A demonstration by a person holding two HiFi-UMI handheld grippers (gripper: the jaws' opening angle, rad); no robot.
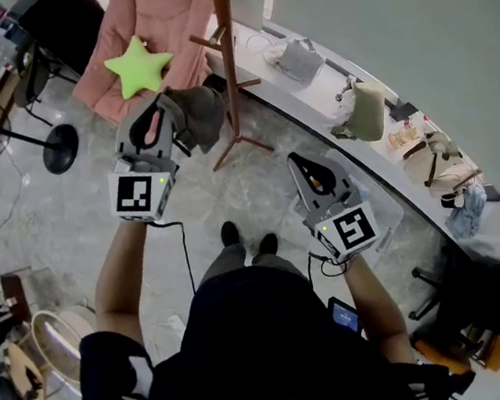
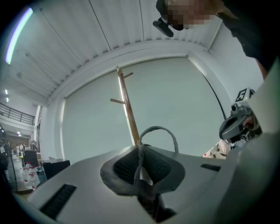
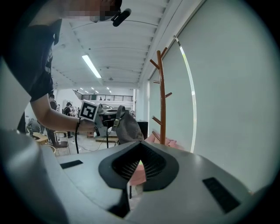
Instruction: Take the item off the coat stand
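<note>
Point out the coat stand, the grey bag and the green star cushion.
coat stand (image 1: 229, 58): head view, on the upright wooden pole.
grey bag (image 3: 127, 127): right gripper view, on the bag's fabric body.
green star cushion (image 1: 138, 67): head view, on the star's centre.

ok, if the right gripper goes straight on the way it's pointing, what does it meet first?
Likely the pink seat, glimpsed between the tips of the right gripper. The coat stand stands just right of that line, the grey bag just left; depth is unclear, so either could come first.
</note>
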